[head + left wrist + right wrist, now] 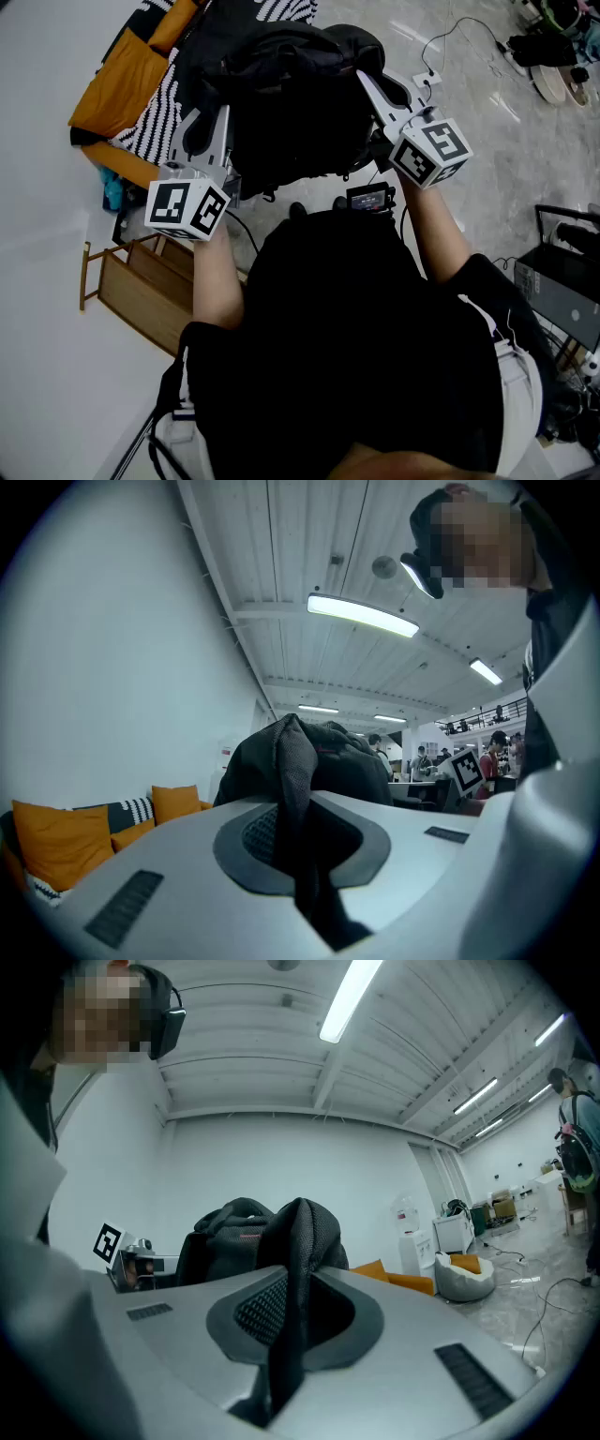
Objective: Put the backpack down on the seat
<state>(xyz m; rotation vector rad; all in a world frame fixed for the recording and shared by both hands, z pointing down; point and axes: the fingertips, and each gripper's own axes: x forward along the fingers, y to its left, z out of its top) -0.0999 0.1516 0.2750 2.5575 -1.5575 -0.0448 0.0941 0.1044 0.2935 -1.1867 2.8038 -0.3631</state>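
Two grey plastic grippers are sharing the load. The left gripper (217,117) is clamping a black padded mesh shoulder strap (292,761) between its jaws, and the right gripper (366,82) is pinching the second strap (302,1241) of the same mesh in the same way, with both tools pointing level. Between them the black fabric backpack (291,103) is hanging in front of the person, apparently clear of any surface. Its body is bulging and rumpled and its top is slumping, so it is likely soft-sided and fairly full. Just beyond it, along the white wall, the seat (155,98) is showing as a low couch with a black-and-white striped cover and orange cushions (122,84). Judging by this, the lifting and carrying are under way but the placing is not yet done. The bag is probably still needing to be brought over the striped surface, lowered until the couch is bearing it, and then let go by both sets of jaws.
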